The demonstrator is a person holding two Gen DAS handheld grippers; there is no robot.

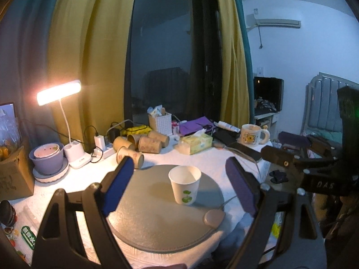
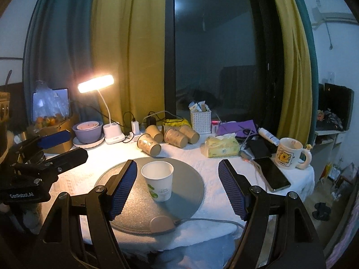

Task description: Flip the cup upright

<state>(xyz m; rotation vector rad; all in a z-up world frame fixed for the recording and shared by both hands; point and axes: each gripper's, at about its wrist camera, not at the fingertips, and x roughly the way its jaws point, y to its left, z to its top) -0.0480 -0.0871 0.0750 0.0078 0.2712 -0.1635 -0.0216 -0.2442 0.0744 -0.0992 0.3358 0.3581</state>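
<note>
A white cup (image 1: 184, 185) stands upright on the grey mat (image 1: 143, 219); both the left gripper (image 1: 181, 188) and the right gripper (image 2: 177, 186) gape wide, empty. Only the right view shows oranges (image 2: 48, 121).

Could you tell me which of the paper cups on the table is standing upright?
The white paper cup with green print, alone on the round grey mat; the brown paper cups behind it all lie on their sides.

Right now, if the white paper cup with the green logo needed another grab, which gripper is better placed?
Right, marginally. The white paper cup with the green logo stands upright beside the right gripper's left finger; the left gripper frames it from farther back. Both are open.
</note>
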